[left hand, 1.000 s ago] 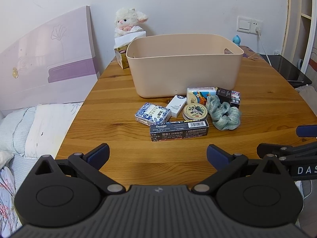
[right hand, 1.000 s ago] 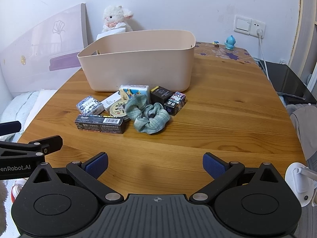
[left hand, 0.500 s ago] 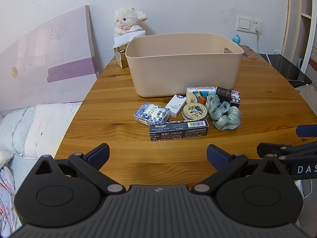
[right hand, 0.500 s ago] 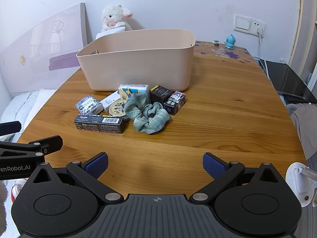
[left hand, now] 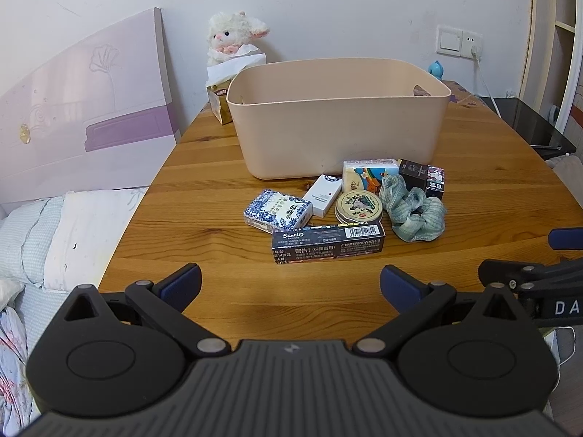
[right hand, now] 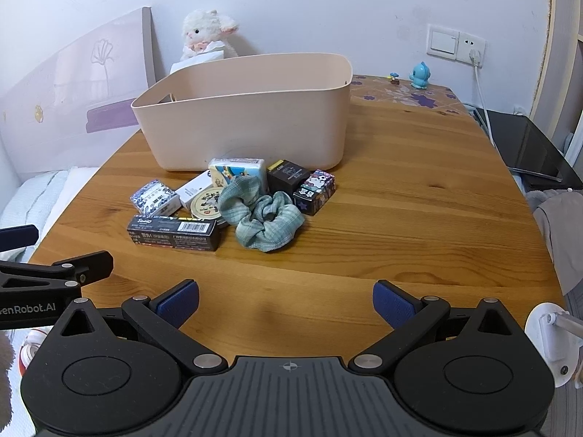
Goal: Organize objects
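A beige plastic bin (left hand: 339, 123) (right hand: 247, 123) stands on the wooden table. In front of it lies a cluster: a long black box (left hand: 328, 242) (right hand: 175, 233), a blue-white patterned box (left hand: 278, 211) (right hand: 155, 196), a white box (left hand: 322, 195), a round tin (left hand: 359, 207) (right hand: 206, 205), a colourful pack (left hand: 368, 174) (right hand: 237, 171), a green scrunchie (left hand: 413, 211) (right hand: 264, 218) and two dark boxes (right hand: 302, 184). My left gripper (left hand: 289, 282) is open and empty, short of the black box. My right gripper (right hand: 286, 300) is open and empty, near the table's front edge.
A plush lamb (left hand: 233, 40) and a tissue box (left hand: 220, 100) stand behind the bin. A bed (left hand: 54, 225) lies left of the table. A blue figurine (right hand: 419, 76), a wall socket with a cable (right hand: 473, 51) and a black surface (right hand: 528, 149) are at the right.
Both grippers have eased slightly forward toward the cluster. Nothing on the table has moved.
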A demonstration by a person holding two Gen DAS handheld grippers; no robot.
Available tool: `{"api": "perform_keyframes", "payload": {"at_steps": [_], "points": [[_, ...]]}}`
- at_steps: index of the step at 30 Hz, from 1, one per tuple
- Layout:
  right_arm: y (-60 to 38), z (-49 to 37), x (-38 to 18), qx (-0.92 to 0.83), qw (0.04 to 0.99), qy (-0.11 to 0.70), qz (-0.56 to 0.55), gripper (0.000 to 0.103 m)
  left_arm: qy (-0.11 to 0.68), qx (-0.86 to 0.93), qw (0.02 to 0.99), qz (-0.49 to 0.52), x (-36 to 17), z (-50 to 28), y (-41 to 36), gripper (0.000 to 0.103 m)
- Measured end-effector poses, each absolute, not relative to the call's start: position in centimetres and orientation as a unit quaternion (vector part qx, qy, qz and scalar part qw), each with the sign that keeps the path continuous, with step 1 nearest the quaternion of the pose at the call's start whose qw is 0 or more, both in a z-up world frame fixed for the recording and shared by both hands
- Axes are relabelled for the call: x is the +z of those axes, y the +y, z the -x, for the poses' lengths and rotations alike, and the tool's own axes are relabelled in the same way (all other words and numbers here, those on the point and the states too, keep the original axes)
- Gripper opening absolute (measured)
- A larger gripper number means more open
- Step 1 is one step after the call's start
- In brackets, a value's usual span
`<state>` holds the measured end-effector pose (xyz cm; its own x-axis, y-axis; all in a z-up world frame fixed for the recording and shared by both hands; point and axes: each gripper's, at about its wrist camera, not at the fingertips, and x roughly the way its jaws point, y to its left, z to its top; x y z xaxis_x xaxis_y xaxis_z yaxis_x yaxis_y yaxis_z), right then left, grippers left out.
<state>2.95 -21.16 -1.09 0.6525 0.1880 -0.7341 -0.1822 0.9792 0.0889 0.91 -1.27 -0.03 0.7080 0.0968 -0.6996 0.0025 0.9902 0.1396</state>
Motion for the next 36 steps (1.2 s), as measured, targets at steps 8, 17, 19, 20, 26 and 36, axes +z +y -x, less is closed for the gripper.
{"api": "perform_keyframes", "payload": {"at_steps": [8,17,19,20,26,36], "points": [[-21.5,-4.2,-1.5,0.098,0.911,0.401,0.005,0.103,0.383,0.029,0.921,-0.068,-0.8,-2.0,-1.2,0.103],[-21.7,-6.4,-2.5,0.100,0.913,0.396,0.019,0.103,0.370,0.042,0.925,-0.080,-1.8,-4.1,-1.1,0.103],[-21.6,-6.9,-2.8,0.101,0.913,0.396,0.024,0.103,0.375,0.044,0.923,-0.078,-2.2,-4.8,-1.0,0.103],[-21.6,-7.1,-3.0,0.101,0.913,0.395,0.027,0.103,0.377,0.045,0.922,-0.077,-2.4,-5.1,-0.9,0.103],[-21.4,-9.1,-4.2,0.105,0.911,0.397,0.032,0.103,0.404,0.032,0.913,-0.038,-3.7,-7.0,-0.8,0.103],[-21.3,-12.1,-6.0,0.108,0.906,0.409,0.010,0.103,0.416,0.057,0.907,-0.010,-4.8,-10.6,-0.7,0.103]]}}
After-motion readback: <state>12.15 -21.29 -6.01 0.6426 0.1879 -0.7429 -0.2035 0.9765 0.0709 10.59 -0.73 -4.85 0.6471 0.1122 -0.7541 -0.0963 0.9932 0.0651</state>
